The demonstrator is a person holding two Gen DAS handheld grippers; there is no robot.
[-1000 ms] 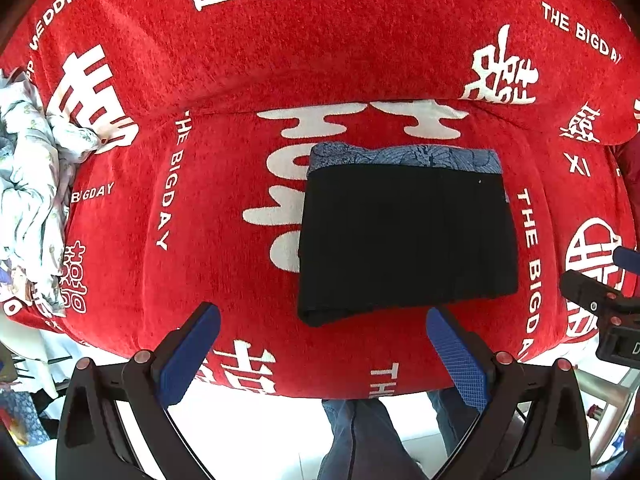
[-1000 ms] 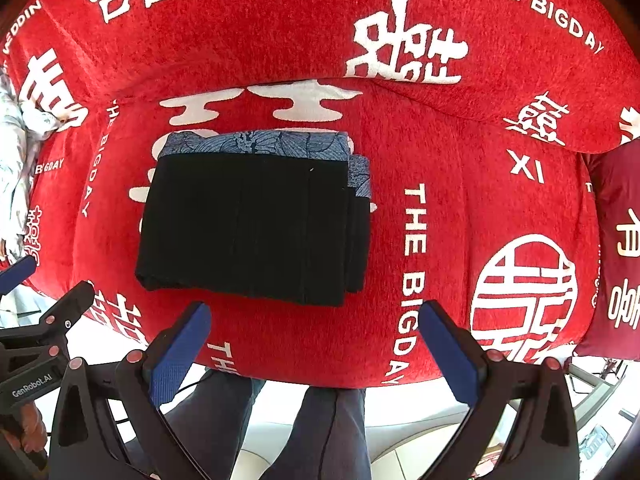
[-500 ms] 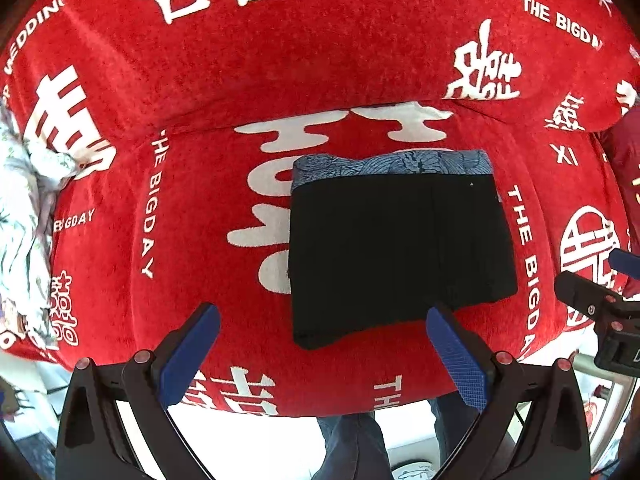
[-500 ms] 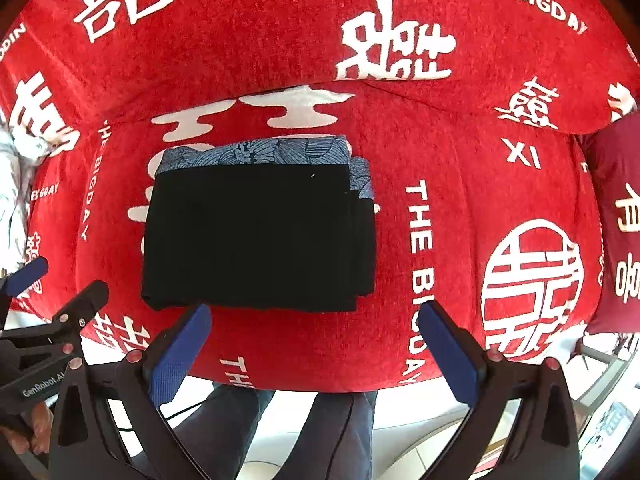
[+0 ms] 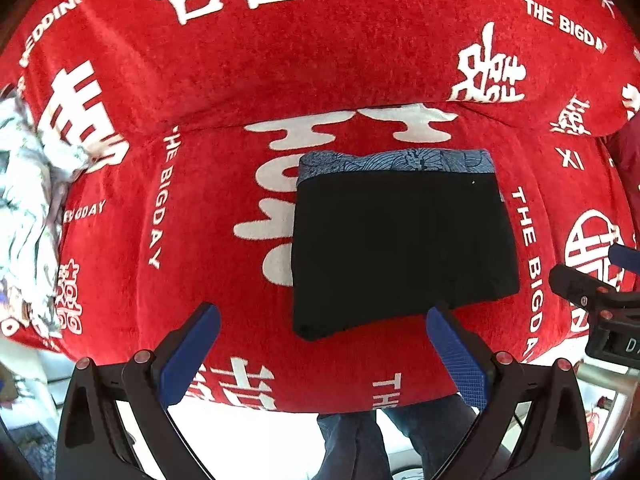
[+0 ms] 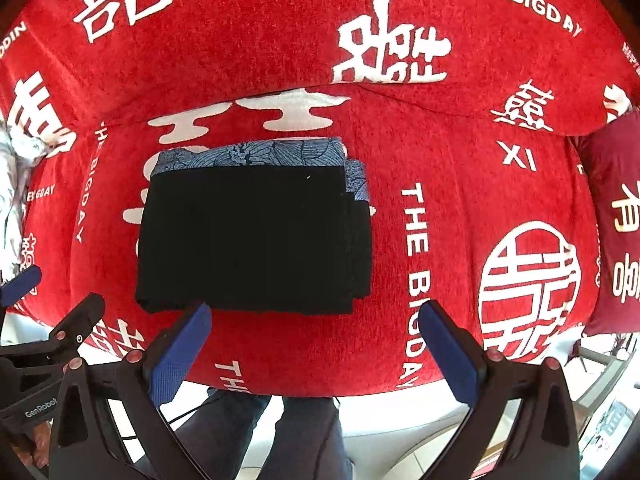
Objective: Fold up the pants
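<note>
Black pants (image 5: 400, 248) with a blue patterned waistband lie folded on the red printed sofa cover (image 5: 200, 240). Left gripper (image 5: 320, 344) and right gripper (image 6: 316, 340) hover spread wide, holding nothing.

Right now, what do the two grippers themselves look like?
Both match: the left gripper and right gripper have black angular frames, red rivets at the joints, and blue textured pads. The left one's body shows white "GenRobot" lettering in the right wrist view.

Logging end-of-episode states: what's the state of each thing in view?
Black pants with blue patterned waistband: folded into a compact rectangle, lying flat, not held.
Left gripper: open, empty.
Right gripper: open, empty.
Red sofa cover with white lettering: spread under the pants.
White patterned cloth: crumpled at the left edge.
</note>
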